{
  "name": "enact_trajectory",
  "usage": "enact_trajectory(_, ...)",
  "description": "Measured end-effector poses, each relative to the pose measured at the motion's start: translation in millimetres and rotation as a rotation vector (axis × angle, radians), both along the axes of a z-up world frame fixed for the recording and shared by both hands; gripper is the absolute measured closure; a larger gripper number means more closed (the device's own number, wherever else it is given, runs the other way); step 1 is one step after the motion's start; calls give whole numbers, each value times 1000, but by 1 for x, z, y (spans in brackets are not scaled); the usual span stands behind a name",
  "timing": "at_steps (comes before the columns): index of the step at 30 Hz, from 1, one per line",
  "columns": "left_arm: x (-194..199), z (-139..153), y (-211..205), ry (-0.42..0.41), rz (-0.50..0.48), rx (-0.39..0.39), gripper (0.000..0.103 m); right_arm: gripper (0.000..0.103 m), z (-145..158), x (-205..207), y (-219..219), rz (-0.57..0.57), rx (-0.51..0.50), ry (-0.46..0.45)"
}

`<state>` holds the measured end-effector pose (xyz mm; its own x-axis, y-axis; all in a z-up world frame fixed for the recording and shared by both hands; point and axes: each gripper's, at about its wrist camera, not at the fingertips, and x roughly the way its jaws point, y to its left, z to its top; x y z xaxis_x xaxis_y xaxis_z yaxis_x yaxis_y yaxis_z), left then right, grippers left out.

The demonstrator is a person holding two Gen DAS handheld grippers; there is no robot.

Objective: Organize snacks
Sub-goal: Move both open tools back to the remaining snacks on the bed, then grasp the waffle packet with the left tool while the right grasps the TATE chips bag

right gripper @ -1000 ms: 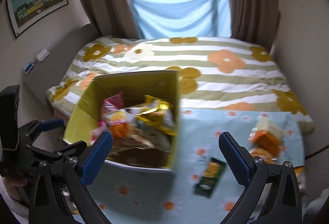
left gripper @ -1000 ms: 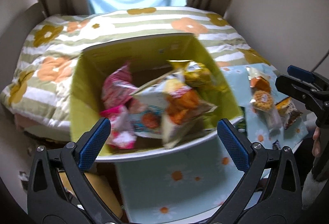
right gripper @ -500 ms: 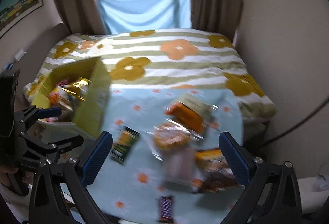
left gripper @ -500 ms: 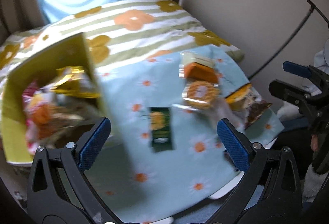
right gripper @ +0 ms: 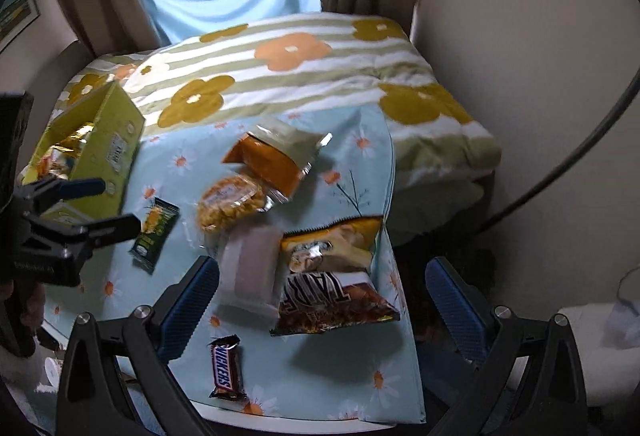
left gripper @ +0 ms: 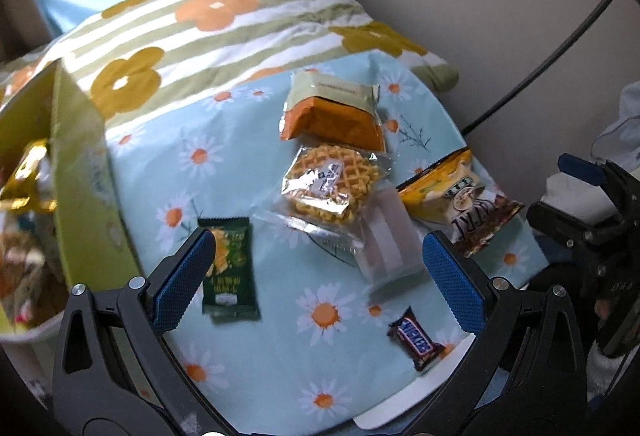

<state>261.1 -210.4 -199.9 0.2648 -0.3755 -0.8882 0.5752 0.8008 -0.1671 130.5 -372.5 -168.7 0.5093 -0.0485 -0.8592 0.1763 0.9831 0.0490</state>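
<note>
A: Which way do the loose snacks lie on your daisy tablecloth [left gripper: 320, 312]?

B: In your left wrist view, the green packet [left gripper: 232, 268] lies flat with its long axis running near to far, just beside your left gripper's [left gripper: 320, 268] left fingertip [left gripper: 184, 272]. The Snickers bar [left gripper: 416, 338] sits near the table's front edge, its long axis slanting from far-left to near-right. The translucent white pouch [left gripper: 390, 240] runs near to far too, with its far end against the waffle pack [left gripper: 332, 184].

A: And the rest?

B: The waffle pack is a round golden waffle in clear wrap, lying flat. Just beyond it, touching, is the orange-and-cream packet [left gripper: 336, 112], long axis left to right. To the right, the yellow bag [left gripper: 440, 192] and the brown bag [left gripper: 480, 224] overlap at the cloth's right edge.

A: Where is the box?

B: The yellow-green box [left gripper: 80, 172] stands at the far left of the table, open at the top, with wrapped snacks inside, a gold wrapper among them. The striped flower quilt [left gripper: 224, 28] lies behind the table.

A: My grippers?

B: You hold both with jaws wide apart, gripping nothing. Your right gripper [right gripper: 320, 288] hovers over the pouch and the two bags, with the Snickers bar [right gripper: 227, 372] lying near to far below it.
</note>
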Motion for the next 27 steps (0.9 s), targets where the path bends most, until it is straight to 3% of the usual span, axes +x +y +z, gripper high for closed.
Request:
enact_trajectory(10, 46, -53, -40, 99, -145, 50, 1, 0, -49, 19, -1, -59, 15, 110)
enact_trajectory(15, 59, -79, -52, 152, -195, 62, 9, 1, -63, 26, 4, -66, -11, 136)
enact_trajectory(24, 67, -102, -68, 193, -280, 75, 10, 4, -80, 37, 6, -71, -63, 165)
enact_trajectory(27, 71, -107, -70, 215, -292, 66, 16, 4, -84, 39, 9, -61, -80, 176)
